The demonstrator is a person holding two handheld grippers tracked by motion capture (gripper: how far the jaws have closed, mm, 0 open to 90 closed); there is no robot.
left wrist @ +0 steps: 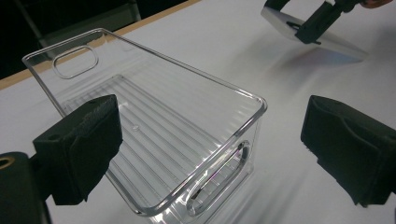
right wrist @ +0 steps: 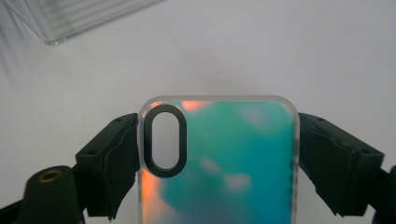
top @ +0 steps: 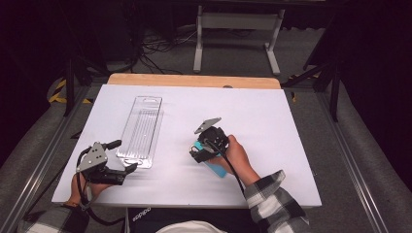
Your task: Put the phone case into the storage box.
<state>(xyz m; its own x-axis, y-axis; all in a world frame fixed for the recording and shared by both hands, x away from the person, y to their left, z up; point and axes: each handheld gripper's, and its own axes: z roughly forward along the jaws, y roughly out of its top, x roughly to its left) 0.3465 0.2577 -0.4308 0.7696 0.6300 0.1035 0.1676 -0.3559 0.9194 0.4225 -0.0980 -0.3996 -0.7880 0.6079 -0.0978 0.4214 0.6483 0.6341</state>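
Observation:
A clear ribbed plastic tray lies lengthways on the left half of the white table. My left gripper sits at the tray's near end, jaws wide apart. In the left gripper view the tray's near end lies between the open jaws of that gripper, touching neither. My right gripper is shut on a phone case with a teal and orange sheen, held low over the table's middle. In the right gripper view the right gripper presses the case's two long edges, the black camera ring at top left.
A wooden strip runs along the table's far edge, with a metal stand and cables on the floor behind. A corner of the clear tray shows beyond the case. The other hand's gripper with the case hovers right of the tray.

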